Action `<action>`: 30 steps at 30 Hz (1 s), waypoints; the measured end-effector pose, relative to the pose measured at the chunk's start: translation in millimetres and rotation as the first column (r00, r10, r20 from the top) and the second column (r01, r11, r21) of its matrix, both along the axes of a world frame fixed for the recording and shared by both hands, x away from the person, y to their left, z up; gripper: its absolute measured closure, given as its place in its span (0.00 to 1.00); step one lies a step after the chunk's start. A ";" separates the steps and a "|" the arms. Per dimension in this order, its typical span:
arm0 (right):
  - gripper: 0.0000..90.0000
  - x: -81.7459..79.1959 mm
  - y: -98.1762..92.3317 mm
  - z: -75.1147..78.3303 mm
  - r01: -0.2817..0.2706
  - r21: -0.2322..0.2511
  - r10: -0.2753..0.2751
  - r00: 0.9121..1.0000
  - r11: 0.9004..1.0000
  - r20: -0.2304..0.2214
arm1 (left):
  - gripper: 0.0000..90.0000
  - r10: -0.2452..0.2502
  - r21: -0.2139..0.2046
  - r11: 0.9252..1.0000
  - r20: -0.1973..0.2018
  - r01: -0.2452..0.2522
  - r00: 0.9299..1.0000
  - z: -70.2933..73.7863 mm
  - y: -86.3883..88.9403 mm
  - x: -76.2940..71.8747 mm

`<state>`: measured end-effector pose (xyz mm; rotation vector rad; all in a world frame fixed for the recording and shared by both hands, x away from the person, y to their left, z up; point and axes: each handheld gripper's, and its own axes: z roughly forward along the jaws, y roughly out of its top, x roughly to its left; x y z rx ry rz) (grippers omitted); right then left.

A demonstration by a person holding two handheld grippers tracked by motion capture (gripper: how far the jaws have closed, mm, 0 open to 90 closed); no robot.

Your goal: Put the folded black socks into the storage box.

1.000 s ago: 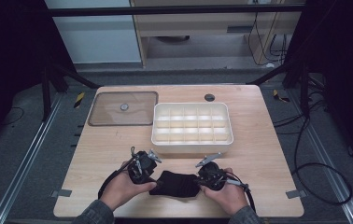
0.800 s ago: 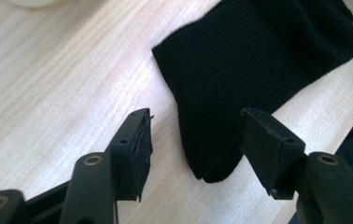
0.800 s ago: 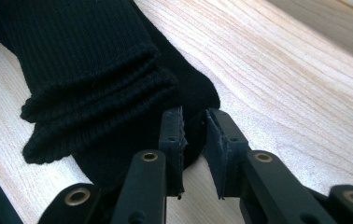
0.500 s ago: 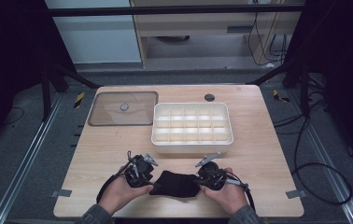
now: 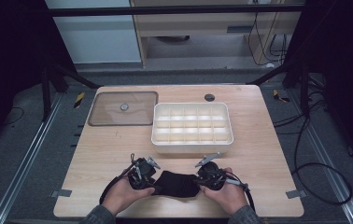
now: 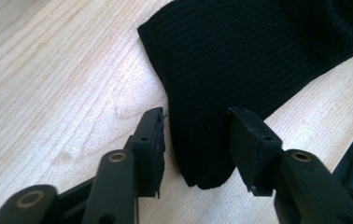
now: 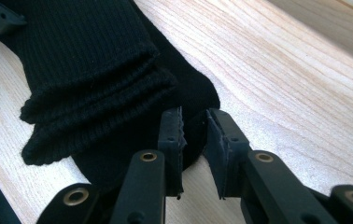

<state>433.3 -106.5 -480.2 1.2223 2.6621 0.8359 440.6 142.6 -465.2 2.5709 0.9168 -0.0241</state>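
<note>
A folded black sock (image 5: 177, 183) lies on the wooden table near its front edge, between both hands. My left gripper (image 5: 143, 171) is at its left end. In the left gripper view the jaws (image 6: 197, 114) straddle the sock's narrow end (image 6: 240, 51). They have just been closing, and the pads do not visibly squeeze the fabric. My right gripper (image 5: 209, 175) is at the sock's right end. Its jaws (image 7: 193, 114) stand close together, pinching a lower layer of the sock (image 7: 81, 51), with the ribbed cuff just to their left.
A white compartment box (image 5: 192, 140) stands just behind the hands. A clear brownish lid (image 5: 123, 108) lies at the back left. A dark round hole (image 5: 209, 97) sits near the table's far edge. The front edge of the table is right under the wrists.
The left gripper has edged slightly toward the front edge at the sock's left end. The right hand and the sock have stayed put.
</note>
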 end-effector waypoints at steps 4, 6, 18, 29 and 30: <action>0.84 -0.1 0.0 -0.1 -0.001 -0.001 0.001 1.000 1.000 0.003 | 0.70 -0.009 0.006 1.000 -0.001 0.009 1.000 -2.6 -2.3 -1.5; 0.84 -0.2 0.0 0.0 -0.001 -0.001 0.001 1.000 1.000 0.002 | 0.72 -0.010 0.000 1.000 -0.002 0.010 1.000 -2.9 -2.2 -1.9; 0.88 -0.3 0.9 0.3 -0.007 -0.001 0.007 1.000 1.000 -0.001 | 0.87 -0.009 -0.016 1.000 0.012 0.009 1.000 -2.9 0.2 -2.5; 0.96 -0.6 1.6 1.2 -0.016 0.003 0.016 1.000 1.000 0.006 | 0.88 -0.007 -0.005 1.000 0.055 0.007 0.998 9.8 1.6 0.6; 0.96 -0.7 1.6 1.4 -0.019 0.005 0.019 1.000 1.000 0.005 | 0.88 -0.009 -0.003 1.000 0.059 0.009 0.998 11.3 1.6 0.6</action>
